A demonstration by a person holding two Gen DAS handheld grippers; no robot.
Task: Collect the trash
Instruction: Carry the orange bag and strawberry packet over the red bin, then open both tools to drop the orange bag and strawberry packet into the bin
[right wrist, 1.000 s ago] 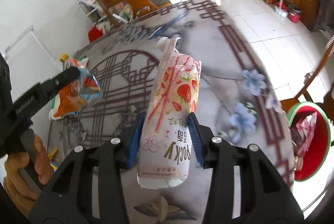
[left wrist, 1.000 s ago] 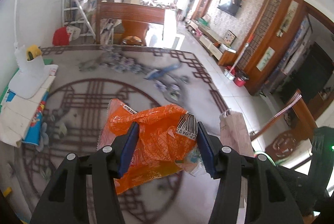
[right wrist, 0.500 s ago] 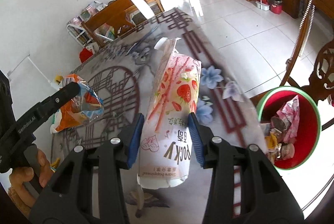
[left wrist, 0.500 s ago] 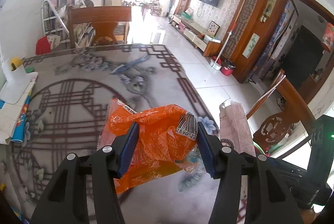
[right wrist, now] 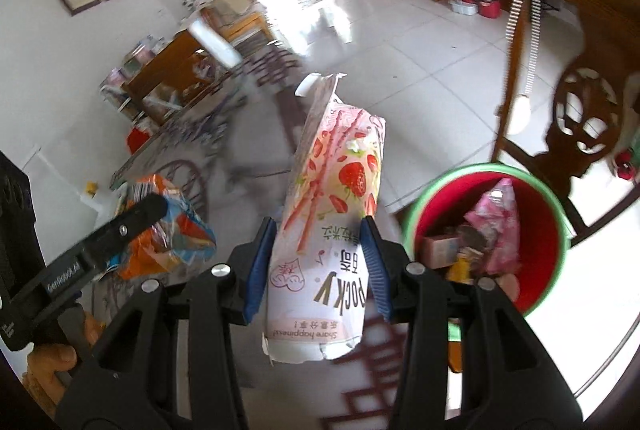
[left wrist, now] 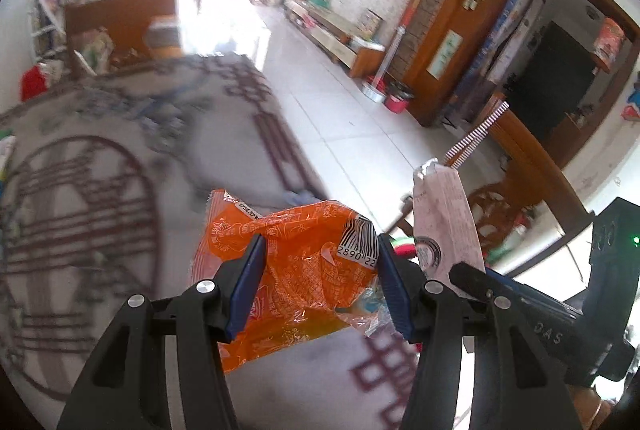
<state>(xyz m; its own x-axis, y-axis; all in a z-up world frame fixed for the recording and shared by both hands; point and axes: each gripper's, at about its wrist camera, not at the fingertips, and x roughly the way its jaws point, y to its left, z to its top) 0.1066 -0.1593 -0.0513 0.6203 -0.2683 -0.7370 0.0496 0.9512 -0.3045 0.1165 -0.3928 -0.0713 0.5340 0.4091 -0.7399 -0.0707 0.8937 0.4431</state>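
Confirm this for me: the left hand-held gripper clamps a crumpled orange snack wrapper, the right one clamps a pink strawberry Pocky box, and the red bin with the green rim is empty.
Not quite: the red bin with the green rim already holds trash, including a pink wrapper, as the right wrist view shows. The rest holds: the left hand-held gripper clamps the crumpled orange snack wrapper, the right hand-held gripper the pink strawberry Pocky box.

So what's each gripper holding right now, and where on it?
The left gripper pinches the orange snack wrapper across its crumpled middle. The right gripper clamps the pink Pocky packet around its lower half.
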